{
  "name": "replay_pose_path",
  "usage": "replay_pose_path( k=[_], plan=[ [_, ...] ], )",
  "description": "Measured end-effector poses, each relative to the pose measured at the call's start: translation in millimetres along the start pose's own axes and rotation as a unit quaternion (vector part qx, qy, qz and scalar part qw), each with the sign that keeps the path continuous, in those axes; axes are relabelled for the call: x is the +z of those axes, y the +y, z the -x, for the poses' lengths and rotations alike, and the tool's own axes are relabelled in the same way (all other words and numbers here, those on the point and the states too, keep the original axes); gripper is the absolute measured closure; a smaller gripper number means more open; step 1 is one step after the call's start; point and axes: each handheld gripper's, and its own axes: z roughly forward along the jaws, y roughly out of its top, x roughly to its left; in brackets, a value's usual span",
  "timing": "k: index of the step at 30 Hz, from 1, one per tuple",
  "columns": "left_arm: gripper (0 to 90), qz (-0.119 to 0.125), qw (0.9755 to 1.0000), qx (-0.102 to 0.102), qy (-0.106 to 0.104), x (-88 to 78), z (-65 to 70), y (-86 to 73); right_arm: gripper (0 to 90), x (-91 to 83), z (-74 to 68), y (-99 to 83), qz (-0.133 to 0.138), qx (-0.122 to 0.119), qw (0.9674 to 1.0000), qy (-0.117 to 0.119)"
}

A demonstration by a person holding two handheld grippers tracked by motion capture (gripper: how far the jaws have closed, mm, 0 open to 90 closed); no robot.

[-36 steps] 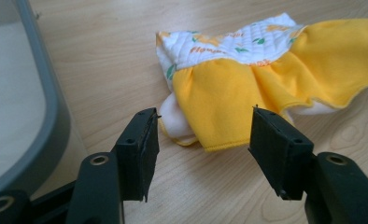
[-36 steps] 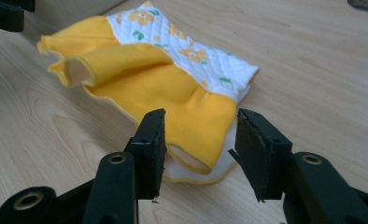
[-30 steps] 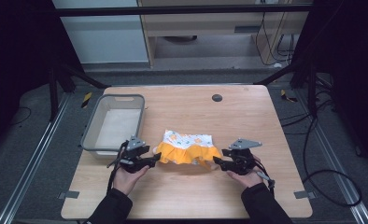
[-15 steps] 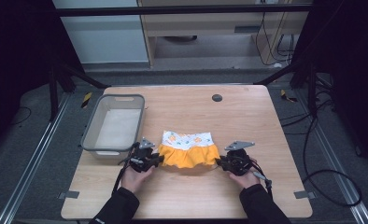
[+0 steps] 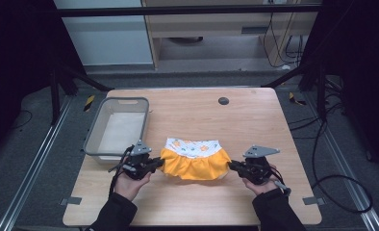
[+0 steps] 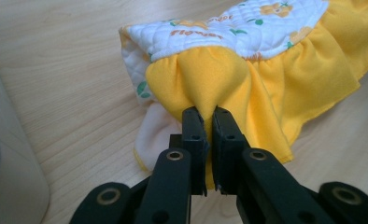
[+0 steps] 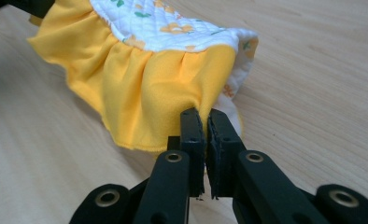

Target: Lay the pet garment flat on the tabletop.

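In the lower middle of the high view, the yellow ruffled garment (image 5: 195, 162) with a white flowered quilted panel lies on the wooden table (image 5: 255, 120), stretched between both grippers. The left gripper (image 5: 155, 163) has just closed its jaws and pinches the yellow frill at the cloth's left end; the right gripper (image 5: 234, 166) has just closed likewise on the right end. A grey mesh basket (image 5: 95, 137) stands at centre left, apart from the cloth

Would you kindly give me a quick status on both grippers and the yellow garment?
Left gripper and right gripper have just closed, each pinching yellow fabric. Yellow garment stretched between them above the table. Grey bin off to the left, nothing in the way.
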Motion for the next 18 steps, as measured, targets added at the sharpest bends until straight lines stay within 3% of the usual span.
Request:
replay_pose_path(
  k=[5, 8, 11, 14, 18],
  plan=[
    [85.3, -0.008, 0.9998, 0.003, -0.019, -11.8, 8.1, -8.8, 86.1, -16.4, -9.9, -5.1, 0.005, 0.003, 0.9996, 0.027],
    [85.3, -0.032, 0.999, 0.005, -0.031, -13.5, 17.6, -24.4, 86.1, -15.8, -17.7, -19.7, -0.022, 0.009, 0.9987, 0.045],
    [85.3, -0.053, 0.9979, 0.004, -0.038, -12.3, 22.9, -36.7, 86.1, -12.3, -21.8, -31.6, -0.046, 0.005, 0.9978, 0.047],
    [85.3, -0.079, 0.9962, 0.005, -0.038, -10.9, 27.0, -49.6, 86.0, -6.4, -24.8, -44.8, -0.076, 0.01, 0.9958, 0.05],
    [85.0, -0.103, 0.9942, 0.002, -0.032, -5.5, 28.7, -61.3, 85.7, -0.9, -25.8, -53.0, -0.095, 0.009, 0.9943, 0.048]
  ],
)
